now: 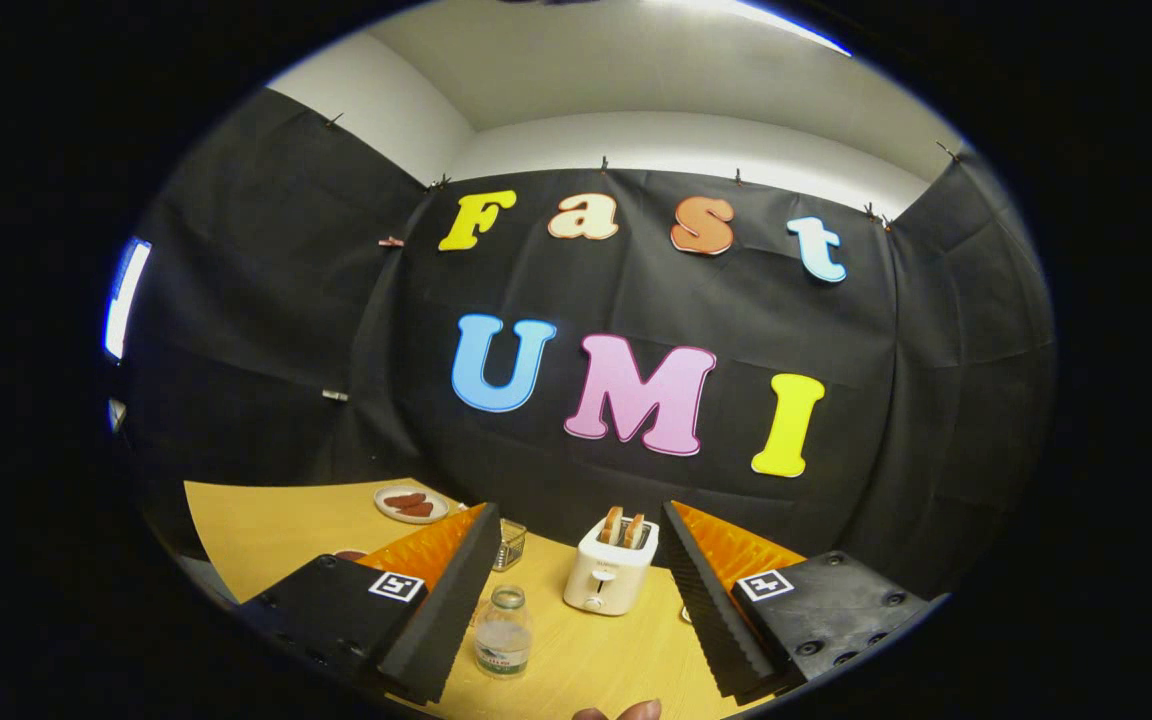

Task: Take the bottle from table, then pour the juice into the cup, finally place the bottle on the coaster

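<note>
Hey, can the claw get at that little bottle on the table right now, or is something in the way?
Probably yes. The claw is open, the bottle stands uncapped between its fingers, close by one; the toaster sits farther back.

A wooden table (pixel 266 530) stands against a black cloth wall (pixel 636 300). At its middle sits a cream toaster (pixel 608 578) with two slices of toast (pixel 623 526) upright in its slots. Far left, a small plate (pixel 412 505) holds reddish-brown food.
</note>
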{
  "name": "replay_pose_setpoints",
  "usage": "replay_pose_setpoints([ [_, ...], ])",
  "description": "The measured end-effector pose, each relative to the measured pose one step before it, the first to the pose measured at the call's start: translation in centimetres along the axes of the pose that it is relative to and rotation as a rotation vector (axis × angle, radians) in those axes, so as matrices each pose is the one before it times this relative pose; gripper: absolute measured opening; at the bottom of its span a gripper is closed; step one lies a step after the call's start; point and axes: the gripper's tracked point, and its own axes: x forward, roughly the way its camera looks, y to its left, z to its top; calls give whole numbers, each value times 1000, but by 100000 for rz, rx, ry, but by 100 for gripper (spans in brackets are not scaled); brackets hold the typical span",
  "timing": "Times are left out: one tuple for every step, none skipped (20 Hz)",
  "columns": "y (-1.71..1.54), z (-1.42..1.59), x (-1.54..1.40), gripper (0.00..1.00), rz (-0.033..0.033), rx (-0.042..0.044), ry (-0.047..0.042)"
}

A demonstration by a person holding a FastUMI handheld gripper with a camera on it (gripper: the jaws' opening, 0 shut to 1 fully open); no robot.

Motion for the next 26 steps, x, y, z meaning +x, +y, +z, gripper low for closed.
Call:
replay_pose_setpoints([
  [398,-995,32,97,642,81,411],
  [347,-1146,78,97,518,603,940],
  [345,-1321,175,97,468,1248,1177],
  [317,-1248,283,97,244,1631,1462],
  [317,-1424,305,97,7,1911,1447],
  [288,-1358,325,97,-79,1777,1518],
  [266,-1406,334,97,34,1063,1479],
  [293,-1280,339,97,-133,17,984],
  [133,-1262,492,97,-450,-263,887],
  [163,-1321,353,97,-87,245,920],
  [438,-1402,420,97,646,835,1380],
  [435,-1289,429,97,455,930,1374],
  [268,-1208,244,97,47,652,1042],
  [258,-1064,387,97,24,488,1307],
  [251,-1141,388,97,16,640,1407],
  [269,-924,301,98,-32,532,1140],
  [207,-919,309,98,-76,125,1125],
  [245,-644,279,98,103,55,562],
  [227,-702,353,98,177,-59,658],
  [242,-676,385,98,-9,150,534],
  [68,-594,451,98,-411,542,685],
  [-25,-623,437,98,-753,906,1062],
  [-47,-614,493,98,-994,1102,958],
  [-163,-389,469,98,-1331,823,579],
  [-48,-293,294,98,-1098,448,355],
  [-18,-170,354,98,-587,245,142],
])
